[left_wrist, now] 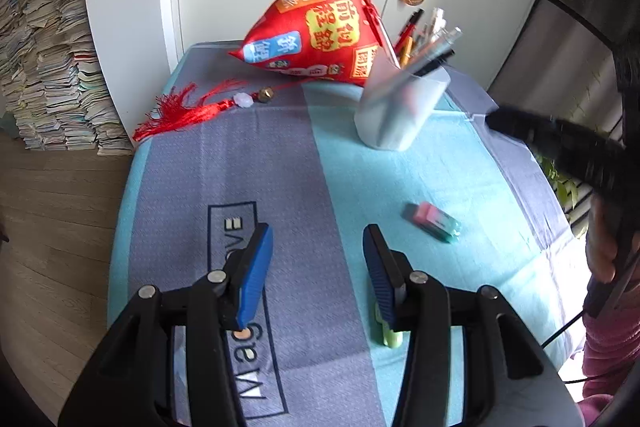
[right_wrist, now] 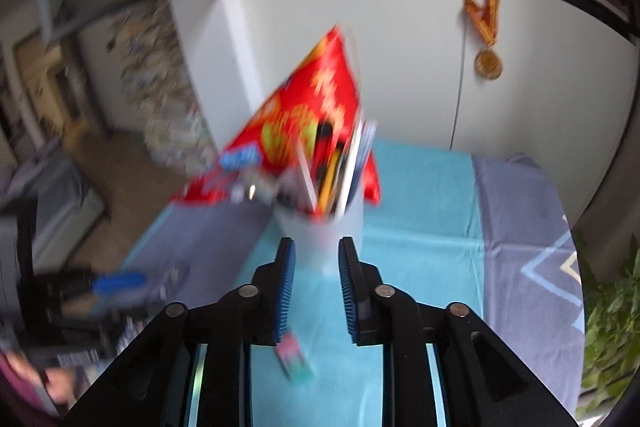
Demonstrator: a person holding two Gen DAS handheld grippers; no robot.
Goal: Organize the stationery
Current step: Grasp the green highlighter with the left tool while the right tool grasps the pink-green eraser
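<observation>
Left wrist view: both tools empty, eraser loose on the tabletop.
Left tool [left_wrist: 318, 247] and right tool [right_wrist: 316, 263] have fingers apart; pink-green eraser [left_wrist: 432, 221] lies near right of the pen cup [left_wrist: 400, 107]. Best descend squarely, close across its narrow sides, then drop into the cup.

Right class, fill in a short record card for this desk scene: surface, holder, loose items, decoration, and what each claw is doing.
surface: blue and grey cloth
holder: translucent pen cup, full of pens
loose items: pink-green eraser lying apart from the cup; green item partly hidden under left claw
decoration: red pyramid cushion with red tassel
left claw: open, empty
right claw: open, empty, facing the cup
</observation>
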